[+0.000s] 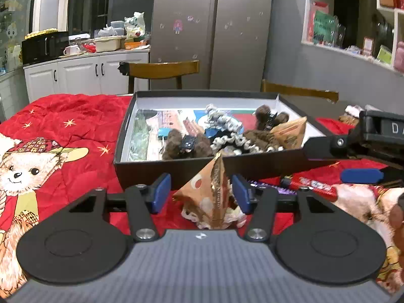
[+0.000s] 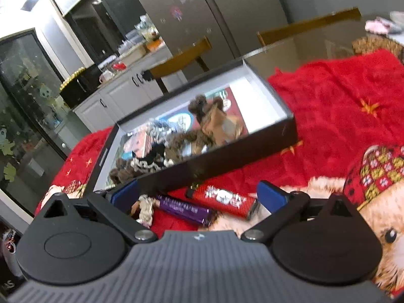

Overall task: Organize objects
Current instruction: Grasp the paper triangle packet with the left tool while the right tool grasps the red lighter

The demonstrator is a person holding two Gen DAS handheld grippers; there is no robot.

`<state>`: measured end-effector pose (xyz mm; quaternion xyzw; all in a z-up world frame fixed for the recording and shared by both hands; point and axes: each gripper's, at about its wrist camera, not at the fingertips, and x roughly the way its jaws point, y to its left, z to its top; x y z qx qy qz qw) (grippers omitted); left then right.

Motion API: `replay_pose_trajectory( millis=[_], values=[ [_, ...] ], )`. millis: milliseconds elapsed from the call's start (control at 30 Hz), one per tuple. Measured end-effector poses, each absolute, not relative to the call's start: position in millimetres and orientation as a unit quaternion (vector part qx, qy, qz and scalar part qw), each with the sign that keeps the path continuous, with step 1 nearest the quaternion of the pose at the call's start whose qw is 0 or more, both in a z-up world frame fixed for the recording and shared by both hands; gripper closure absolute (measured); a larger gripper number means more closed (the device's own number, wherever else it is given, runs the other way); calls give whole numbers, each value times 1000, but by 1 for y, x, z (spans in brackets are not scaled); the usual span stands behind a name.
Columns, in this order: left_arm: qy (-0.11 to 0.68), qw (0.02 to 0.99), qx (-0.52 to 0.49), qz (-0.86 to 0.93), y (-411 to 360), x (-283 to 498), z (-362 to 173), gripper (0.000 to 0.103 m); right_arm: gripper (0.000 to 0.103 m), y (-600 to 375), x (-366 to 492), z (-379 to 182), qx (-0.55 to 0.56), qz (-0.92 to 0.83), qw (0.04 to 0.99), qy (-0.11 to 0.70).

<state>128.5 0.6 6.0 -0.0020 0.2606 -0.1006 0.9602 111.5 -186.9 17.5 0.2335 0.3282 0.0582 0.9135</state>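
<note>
A black box (image 1: 176, 169) with a white inside sits on the red blanket and holds brown plush hair clips (image 1: 186, 145), scrunchies (image 1: 227, 126) and a brown snack packet (image 1: 290, 132). My left gripper (image 1: 200, 193) is open, its blue pads on either side of a brown triangular packet (image 1: 209, 192) that stands on a cream scrunchie in front of the box. My right gripper (image 2: 198, 195) is open above a purple bar (image 2: 184, 208) and a red bar (image 2: 222, 197) lying before the box (image 2: 227, 161). The right gripper also shows in the left wrist view (image 1: 361, 175).
The red blanket with a bear print (image 1: 38, 166) covers the table. Two wooden chairs (image 1: 161, 69) stand behind it, then white cabinets and a steel fridge (image 1: 212, 30). Wall shelves (image 1: 353, 25) are at the right.
</note>
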Motion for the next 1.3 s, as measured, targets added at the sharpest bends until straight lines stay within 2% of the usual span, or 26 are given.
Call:
replay_pose_trajectory(
  millis=[267,767,933,1133,1200,1300],
  values=[
    [277,956,-6,-96,1,137,0,49,2,-189,119,5,259,62,886,380],
    [241,967,-14,-79,10,114,13,50,2,-171,131,2,221,28,905,363],
    [239,968,-12,-70,26,95,13,50,2,-156,135,0,172,3,918,357],
    [223,971,-23,-81,43,84,7,50,12,-133,137,-4,107,-38,933,341],
    [227,969,-30,-91,44,86,3,50,22,-132,138,-5,96,-58,936,333],
    [249,962,-42,-108,45,93,0,50,22,-134,137,-6,93,-58,938,330]
  ],
)
